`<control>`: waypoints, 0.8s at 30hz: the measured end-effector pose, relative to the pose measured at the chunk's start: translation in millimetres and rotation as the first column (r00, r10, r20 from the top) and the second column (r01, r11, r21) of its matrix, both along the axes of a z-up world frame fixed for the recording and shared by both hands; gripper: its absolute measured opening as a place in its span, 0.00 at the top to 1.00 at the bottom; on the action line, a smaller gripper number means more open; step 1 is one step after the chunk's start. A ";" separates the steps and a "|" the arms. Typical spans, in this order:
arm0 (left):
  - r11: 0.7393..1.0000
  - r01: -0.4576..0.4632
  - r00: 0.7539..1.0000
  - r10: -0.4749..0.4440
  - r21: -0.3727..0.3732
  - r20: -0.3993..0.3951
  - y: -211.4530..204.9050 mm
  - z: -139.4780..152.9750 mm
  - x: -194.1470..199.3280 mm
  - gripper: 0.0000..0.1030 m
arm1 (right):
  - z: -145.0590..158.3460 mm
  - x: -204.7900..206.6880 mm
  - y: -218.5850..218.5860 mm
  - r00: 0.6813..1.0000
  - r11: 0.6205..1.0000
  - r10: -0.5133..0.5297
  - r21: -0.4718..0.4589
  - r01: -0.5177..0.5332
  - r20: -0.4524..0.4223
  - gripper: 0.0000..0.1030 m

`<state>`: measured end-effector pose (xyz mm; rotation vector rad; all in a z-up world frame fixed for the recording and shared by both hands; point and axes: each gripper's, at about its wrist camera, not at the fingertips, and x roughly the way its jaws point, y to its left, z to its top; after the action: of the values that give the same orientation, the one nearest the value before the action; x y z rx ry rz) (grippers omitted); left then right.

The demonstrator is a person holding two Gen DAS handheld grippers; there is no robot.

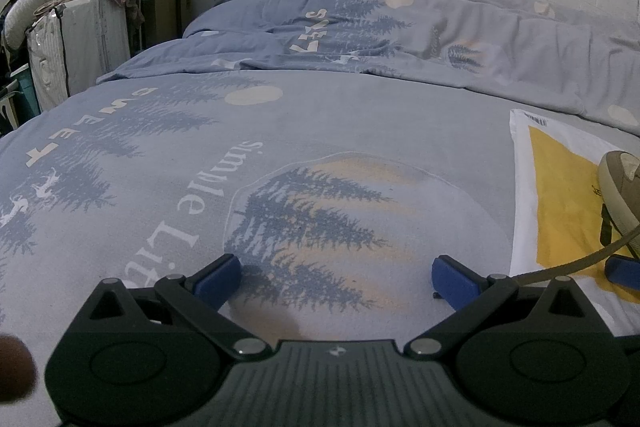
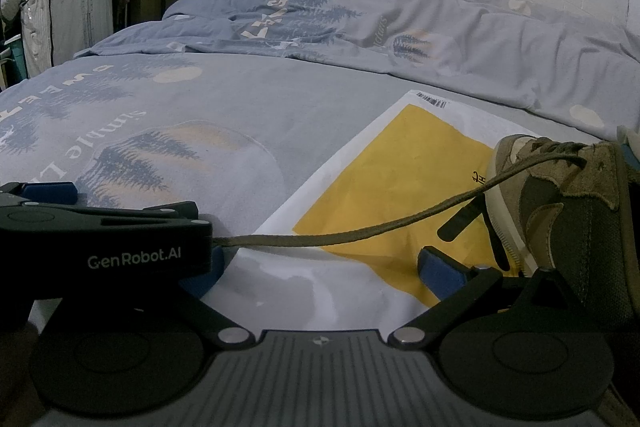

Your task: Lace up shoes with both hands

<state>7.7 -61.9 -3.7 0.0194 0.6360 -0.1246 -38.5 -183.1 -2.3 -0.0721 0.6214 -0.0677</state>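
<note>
Left gripper (image 1: 337, 273): fingers spread wide over the bedsheet (image 1: 320, 123), pinching nothing.
Right gripper (image 2: 320, 263): fingers spread, empty, low in the frame.
Shoe (image 2: 568, 195): right edge of the right wrist view, on a yellow-and-white bag (image 2: 400, 179).
Lace (image 2: 360, 227): runs from the shoe leftward to the side of the left gripper; whether it is caught there cannot be told.
</note>
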 end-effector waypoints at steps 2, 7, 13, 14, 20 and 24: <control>1.000 0.000 1.000 0.000 0.000 0.000 -0.2 -0.2 -0.1 0.00 | -0.1 0.4 -0.6 1.000 1.000 0.000 0.000 0.000 0.000 0.00; 1.000 0.000 1.000 0.000 0.000 0.000 -0.5 -0.1 -0.4 0.00 | -0.2 0.6 -0.8 1.000 1.000 0.000 0.000 0.000 0.000 0.00; 1.000 0.000 1.000 0.000 0.000 0.000 -0.3 0.0 -0.4 0.00 | -0.1 0.0 0.4 1.000 1.000 0.000 -0.001 0.000 0.000 0.00; 1.000 0.000 1.000 0.000 -0.001 0.000 -0.2 0.0 -0.4 0.00 | -0.1 0.0 0.5 1.000 1.000 0.000 -0.001 0.000 0.000 0.00; 1.000 0.000 1.000 0.000 -0.001 0.002 -0.6 0.0 -0.5 0.00 | 0.1 -0.1 0.8 1.000 1.000 0.000 -0.001 0.000 0.000 0.00; 1.000 0.000 1.000 0.000 -0.002 0.002 -1.0 -0.1 -0.2 0.00 | -0.1 -0.1 1.5 1.000 1.000 0.000 -0.002 0.000 0.000 0.00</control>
<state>7.5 -62.9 -3.8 0.0178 0.6335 -0.1250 -38.5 -181.6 -2.4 -0.0742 0.6212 -0.0687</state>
